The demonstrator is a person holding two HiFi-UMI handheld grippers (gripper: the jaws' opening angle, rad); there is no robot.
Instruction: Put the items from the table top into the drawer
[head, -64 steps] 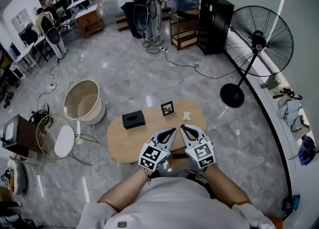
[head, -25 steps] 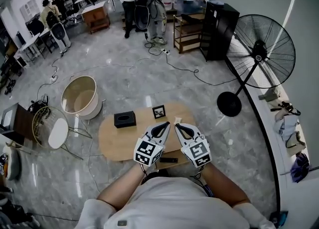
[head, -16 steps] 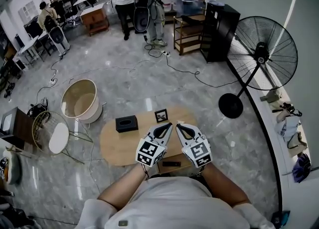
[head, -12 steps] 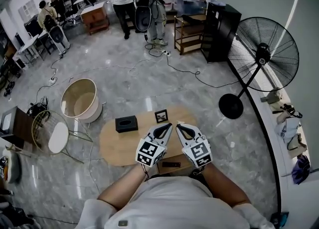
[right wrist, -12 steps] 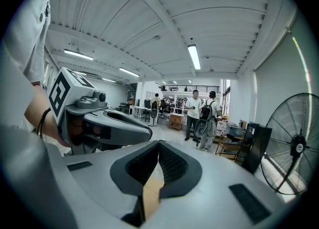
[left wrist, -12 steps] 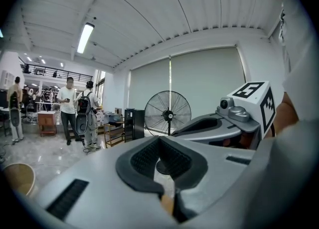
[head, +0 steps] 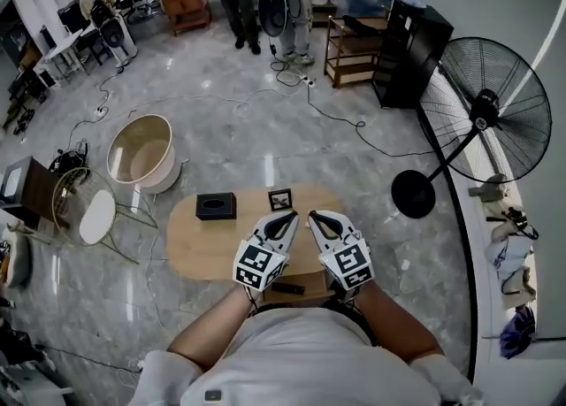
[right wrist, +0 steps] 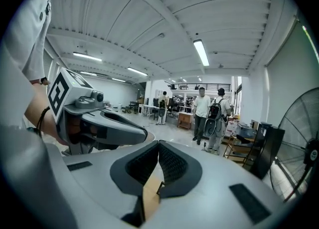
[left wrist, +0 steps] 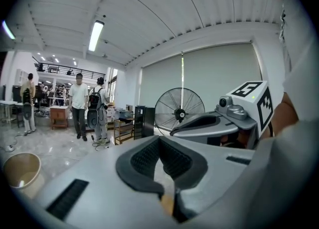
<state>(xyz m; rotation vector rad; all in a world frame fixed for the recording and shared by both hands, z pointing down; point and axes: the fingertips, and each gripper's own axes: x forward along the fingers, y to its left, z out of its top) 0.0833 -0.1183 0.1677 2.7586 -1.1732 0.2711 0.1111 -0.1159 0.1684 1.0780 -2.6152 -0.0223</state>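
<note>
Oval worktop carries a black box and a frame, just beyond the left tool and right tool, both closed, empty.

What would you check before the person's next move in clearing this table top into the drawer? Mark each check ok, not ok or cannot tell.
1. Left gripper empty: ok, its jaws are together with nothing between them.
2. Right gripper empty: ok, its jaws are together too.
3. Jaws open for a grasp: not ok, both pairs are shut.
4. Black box reachable on the table: ok, nothing lies on it or against it.
5. Small frame reachable: ok, it sits on the table just ahead of both grippers.
6. Drawer open to receive items: cannot tell, the grippers and the person's body cover the table's near edge.
</note>
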